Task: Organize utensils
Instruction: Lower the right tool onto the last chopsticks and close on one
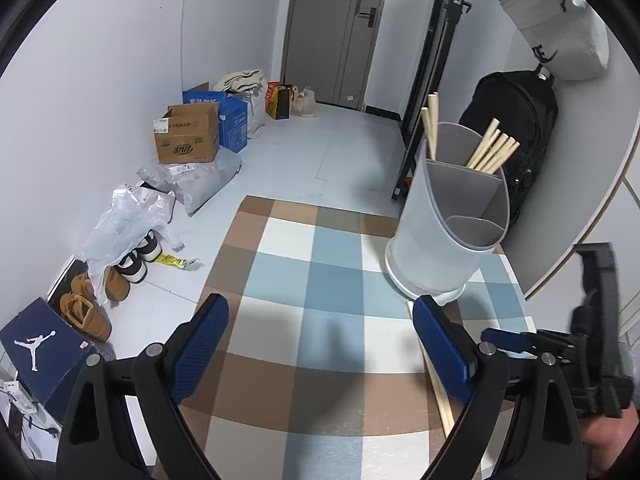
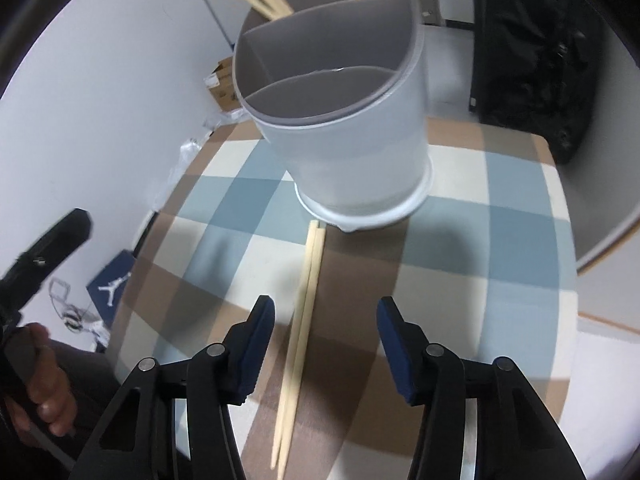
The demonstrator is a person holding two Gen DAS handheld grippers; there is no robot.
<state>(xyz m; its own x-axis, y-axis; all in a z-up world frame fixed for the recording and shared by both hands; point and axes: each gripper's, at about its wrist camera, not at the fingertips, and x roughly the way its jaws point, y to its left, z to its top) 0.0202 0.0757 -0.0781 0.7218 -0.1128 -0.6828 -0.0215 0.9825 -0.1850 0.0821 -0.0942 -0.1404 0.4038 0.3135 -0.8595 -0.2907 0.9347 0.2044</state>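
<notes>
Both tongs released: right tongs (image 2: pixel 326 340) straddle chopstick pair (image 2: pixel 302 320); divided holder (image 2: pixel 360 152) keeps chopsticks (image 1: pixel 490 152) in rear compartments.

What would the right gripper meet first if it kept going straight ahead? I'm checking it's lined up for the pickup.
Probably the pair of chopsticks lying on the checked tablecloth; they run between the right gripper's open fingers, though depth is unclear.
</notes>
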